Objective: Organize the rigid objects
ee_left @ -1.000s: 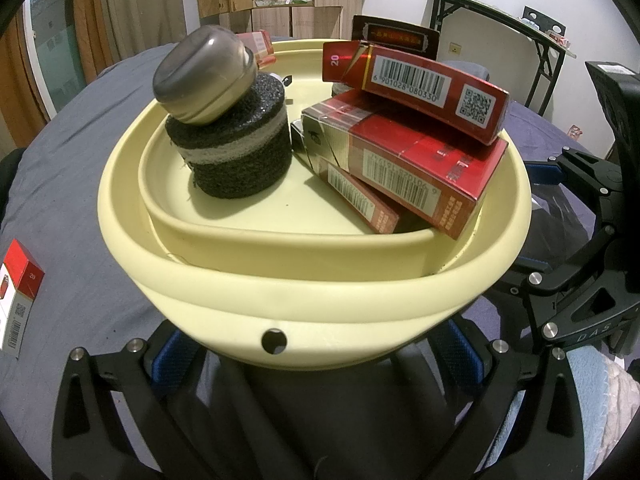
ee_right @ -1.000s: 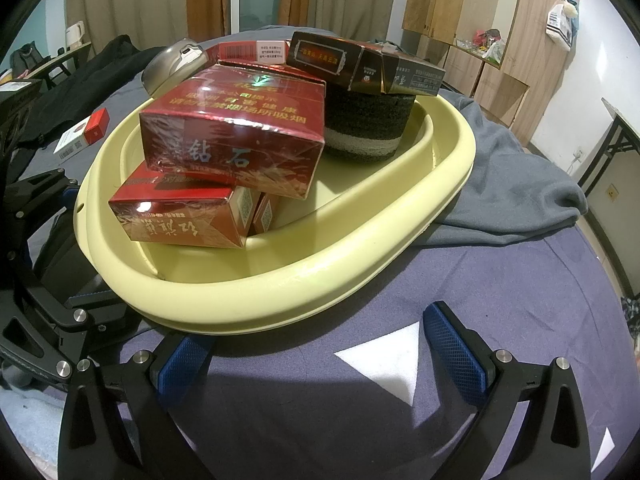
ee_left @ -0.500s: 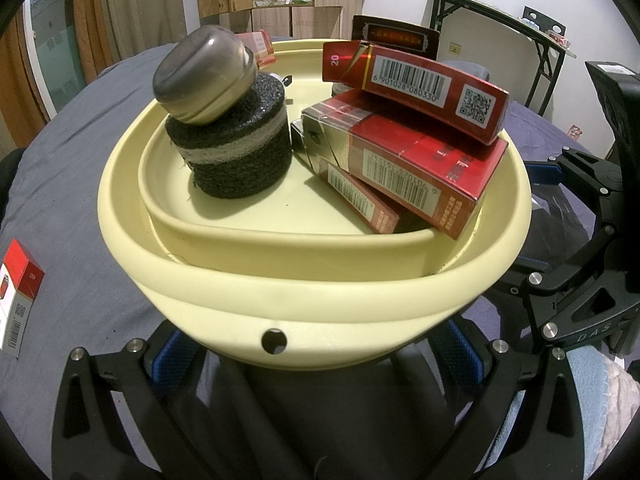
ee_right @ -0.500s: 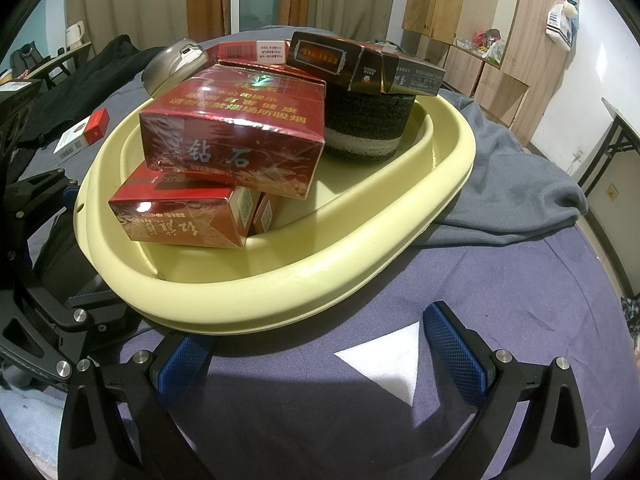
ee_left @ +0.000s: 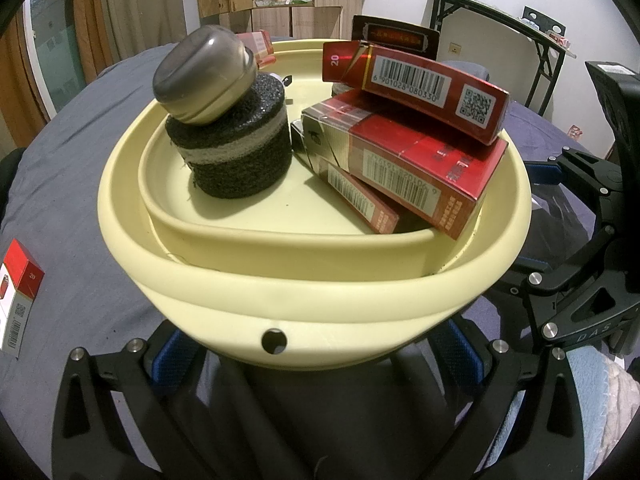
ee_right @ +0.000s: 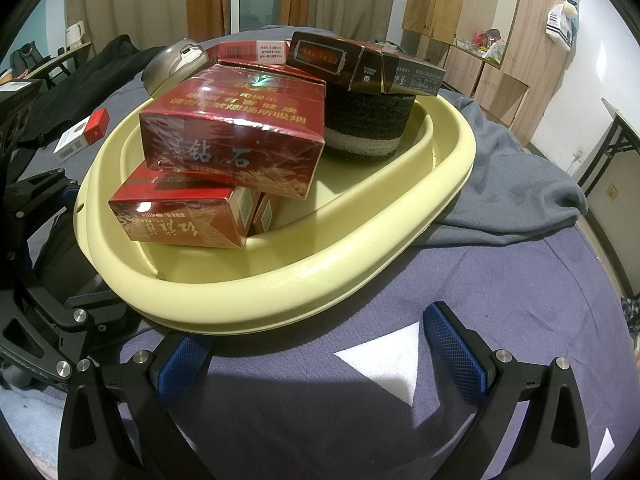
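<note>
A cream basin [ee_left: 320, 292] [ee_right: 280, 300] holds stacked red cartons [ee_left: 404, 168] [ee_right: 236, 136] and a black foam cylinder [ee_left: 240, 160] [ee_right: 368, 120]. A metal tin [ee_left: 204, 76] lies tilted on top of the cylinder. A dark box [ee_right: 360, 64] rests at the far side of the pile. My left gripper [ee_left: 314, 354] is open, its blue pads spread below the basin's near rim. My right gripper [ee_right: 320, 354] is open too, low beside the basin's side, with only cloth between its pads. One red-and-white pack [ee_left: 18, 292] [ee_right: 82, 134] lies loose on the cloth outside the basin.
The basin sits on a round table covered in blue-grey cloth [ee_right: 400, 420]. A grey garment [ee_right: 512, 184] is bunched against the basin's far side, and a black garment [ee_right: 80, 72] lies behind the loose pack. A folding table [ee_left: 500, 20] and wooden cabinets [ee_right: 460, 0] stand beyond.
</note>
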A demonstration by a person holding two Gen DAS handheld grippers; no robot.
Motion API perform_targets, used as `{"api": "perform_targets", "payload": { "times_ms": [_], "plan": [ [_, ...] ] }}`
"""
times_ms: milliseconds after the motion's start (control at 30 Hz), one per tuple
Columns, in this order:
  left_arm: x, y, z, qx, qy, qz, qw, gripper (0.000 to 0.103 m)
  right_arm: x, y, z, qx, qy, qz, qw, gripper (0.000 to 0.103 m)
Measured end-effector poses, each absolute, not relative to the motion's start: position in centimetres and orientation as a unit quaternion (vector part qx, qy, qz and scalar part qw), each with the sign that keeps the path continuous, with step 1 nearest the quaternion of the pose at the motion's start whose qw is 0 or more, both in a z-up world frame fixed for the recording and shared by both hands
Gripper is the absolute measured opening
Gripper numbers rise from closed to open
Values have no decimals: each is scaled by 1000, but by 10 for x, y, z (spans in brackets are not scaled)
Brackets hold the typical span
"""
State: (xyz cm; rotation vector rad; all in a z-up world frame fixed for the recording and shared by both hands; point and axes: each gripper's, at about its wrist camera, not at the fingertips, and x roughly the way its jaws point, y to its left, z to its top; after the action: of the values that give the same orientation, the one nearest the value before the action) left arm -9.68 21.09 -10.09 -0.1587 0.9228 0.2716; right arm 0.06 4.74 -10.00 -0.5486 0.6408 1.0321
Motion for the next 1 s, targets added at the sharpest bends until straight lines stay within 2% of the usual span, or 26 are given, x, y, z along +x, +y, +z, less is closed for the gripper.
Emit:
{"api": "perform_targets", "payload": {
  "times_ms": [1000],
  "plan": [
    [-98, 211, -100, -76, 443, 130, 884, 103, 5, 47, -101, -253, 298, 480, 785, 103]
  ]
}}
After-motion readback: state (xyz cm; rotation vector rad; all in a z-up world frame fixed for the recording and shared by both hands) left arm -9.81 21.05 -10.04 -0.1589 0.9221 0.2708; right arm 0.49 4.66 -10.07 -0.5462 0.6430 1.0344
